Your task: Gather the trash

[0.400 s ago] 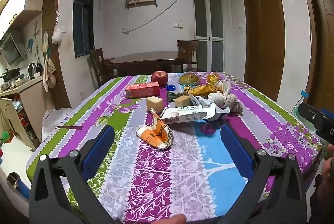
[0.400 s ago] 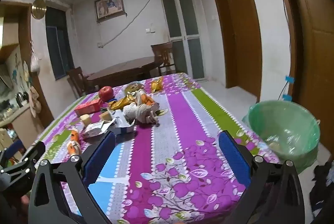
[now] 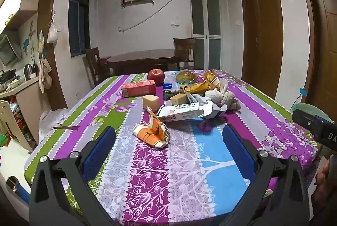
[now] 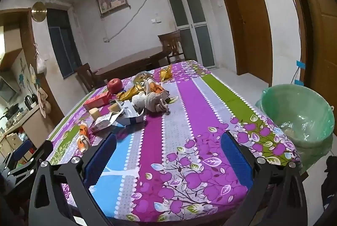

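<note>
A crumpled orange-and-white wrapper (image 3: 152,133) lies on the patterned tablecloth (image 3: 185,173), just beyond my left gripper (image 3: 168,141), which is open and empty. Behind it sit a torn white tablet box (image 3: 181,113), gold wrappers (image 3: 200,86) and a wad of grey tissue (image 3: 223,97). My right gripper (image 4: 168,148) hovers open and empty over the table's near right part. The same pile shows to its far left: the tablet box (image 4: 109,120), the tissue wad (image 4: 151,101). A bin lined with a green bag (image 4: 299,112) stands on the floor off the table's right edge.
A red apple (image 3: 156,75), a red carton (image 3: 139,89), two pale cheese-like blocks (image 3: 150,101) and a blue cap (image 3: 167,85) sit among the litter. A dark wooden table and chairs (image 3: 145,59) stand behind. Kitchen counter at left (image 3: 19,86), doors at right.
Both grippers have shifted only slightly; the table contents have not moved.
</note>
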Tool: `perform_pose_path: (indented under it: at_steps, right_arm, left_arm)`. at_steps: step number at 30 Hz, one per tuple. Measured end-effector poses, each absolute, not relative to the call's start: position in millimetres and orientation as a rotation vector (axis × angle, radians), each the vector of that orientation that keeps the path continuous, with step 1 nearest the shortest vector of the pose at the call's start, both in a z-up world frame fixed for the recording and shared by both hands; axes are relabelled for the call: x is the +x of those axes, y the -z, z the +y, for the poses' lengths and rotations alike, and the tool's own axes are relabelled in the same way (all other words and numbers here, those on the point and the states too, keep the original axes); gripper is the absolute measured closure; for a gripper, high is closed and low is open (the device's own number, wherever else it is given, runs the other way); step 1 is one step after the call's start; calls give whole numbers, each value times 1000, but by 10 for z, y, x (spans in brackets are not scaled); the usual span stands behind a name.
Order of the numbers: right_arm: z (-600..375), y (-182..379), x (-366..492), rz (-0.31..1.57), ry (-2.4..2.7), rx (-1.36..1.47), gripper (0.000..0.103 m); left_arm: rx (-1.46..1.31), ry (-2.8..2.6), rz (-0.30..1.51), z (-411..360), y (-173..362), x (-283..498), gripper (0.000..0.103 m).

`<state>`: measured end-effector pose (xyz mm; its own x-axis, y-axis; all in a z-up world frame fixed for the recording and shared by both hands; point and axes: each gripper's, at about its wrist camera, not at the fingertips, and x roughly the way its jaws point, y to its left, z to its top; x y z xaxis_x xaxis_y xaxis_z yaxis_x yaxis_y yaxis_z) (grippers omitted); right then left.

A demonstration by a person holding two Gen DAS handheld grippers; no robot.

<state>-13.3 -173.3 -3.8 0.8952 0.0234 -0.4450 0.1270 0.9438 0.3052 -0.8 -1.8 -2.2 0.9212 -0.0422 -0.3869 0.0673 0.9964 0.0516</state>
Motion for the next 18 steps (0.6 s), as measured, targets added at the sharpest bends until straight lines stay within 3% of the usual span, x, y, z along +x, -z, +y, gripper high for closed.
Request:
perform_pose_path:
  at_steps: [18]
  right_arm:
    - [-1588,69,-148,492,-108,332,4]
  left_arm:
    - [85,62,393,-45,-15,-3,5]
